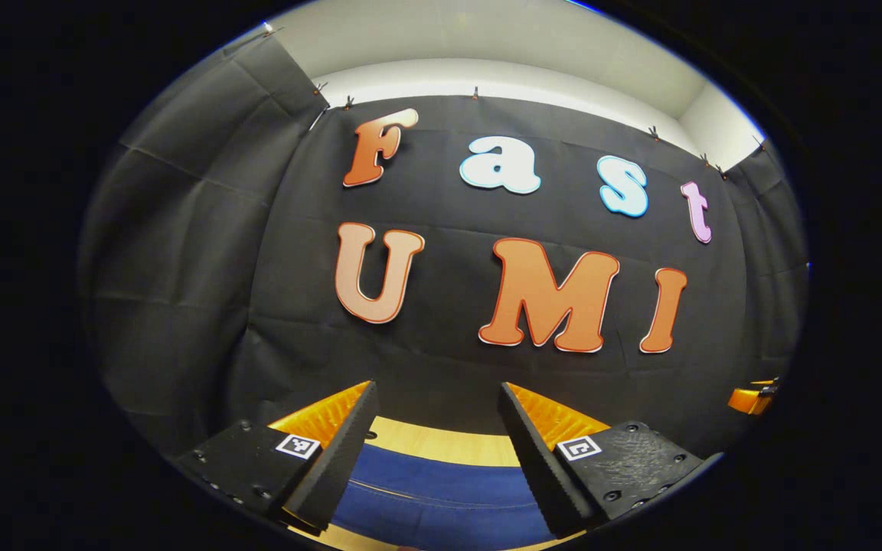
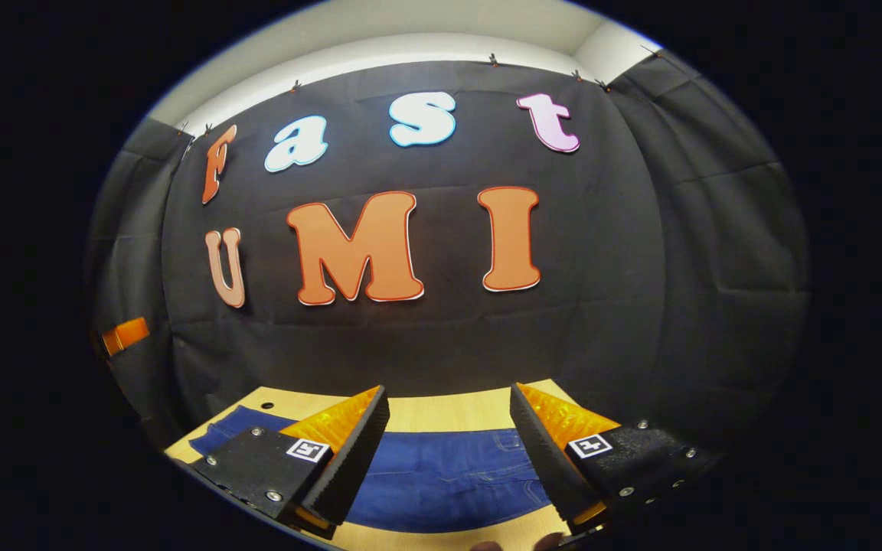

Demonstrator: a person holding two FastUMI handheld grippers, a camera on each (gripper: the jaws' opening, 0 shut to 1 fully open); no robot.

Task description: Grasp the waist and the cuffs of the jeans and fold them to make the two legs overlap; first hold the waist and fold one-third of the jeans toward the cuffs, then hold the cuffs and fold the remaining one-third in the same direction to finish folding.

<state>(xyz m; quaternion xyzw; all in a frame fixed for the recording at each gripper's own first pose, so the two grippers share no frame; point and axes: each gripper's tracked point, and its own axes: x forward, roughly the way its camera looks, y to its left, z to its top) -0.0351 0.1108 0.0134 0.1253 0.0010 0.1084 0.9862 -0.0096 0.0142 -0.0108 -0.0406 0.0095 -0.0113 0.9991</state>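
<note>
The jeans (image 2: 441, 478) lie flat on the wooden worktop (image 2: 441, 409), their long axis running crosswise to both tools, below and just ahead of each. Over the jeans, the right tool (image 2: 449, 451) hangs with jaws wide and empty, stitched pocket seams showing beneath it; the left tool (image 1: 435, 451) hangs likewise wide and empty. Neither looks clearly nearer; nothing is grasped yet.
</note>
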